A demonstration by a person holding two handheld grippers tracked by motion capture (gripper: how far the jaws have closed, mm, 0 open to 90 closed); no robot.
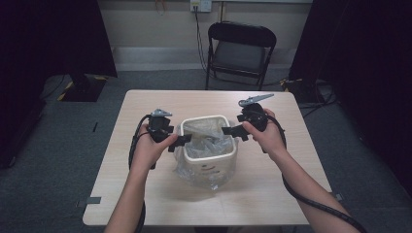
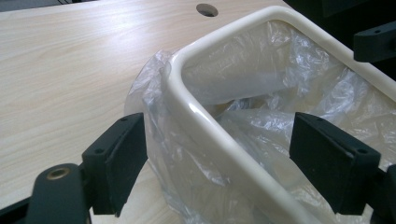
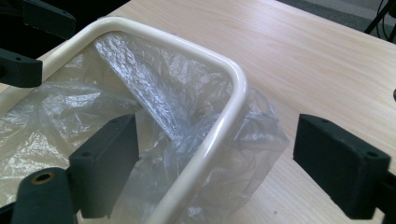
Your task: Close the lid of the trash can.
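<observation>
A cream plastic bin [image 1: 214,167] stands mid-table, lined with a clear plastic bag [image 1: 206,141] that spills over its rim. My left gripper [image 1: 182,141] is at the bin's left rim. In the left gripper view its jaws stand open [image 2: 219,154] astride the rim [image 2: 201,116], one outside and one over the bag [image 2: 280,84], touching neither. My right gripper [image 1: 231,132] is at the right rim. Its jaws stand open [image 3: 215,158] astride the rim [image 3: 233,98] and the bag's folded-over edge [image 3: 252,140], pads apart from both.
The light wooden table [image 1: 272,194] has bare room all around the bin, and a cable hole [image 2: 208,9] near one edge. A black folding chair [image 1: 240,48] stands beyond the far edge. Dark curtains flank the room, and cables trail from both grippers.
</observation>
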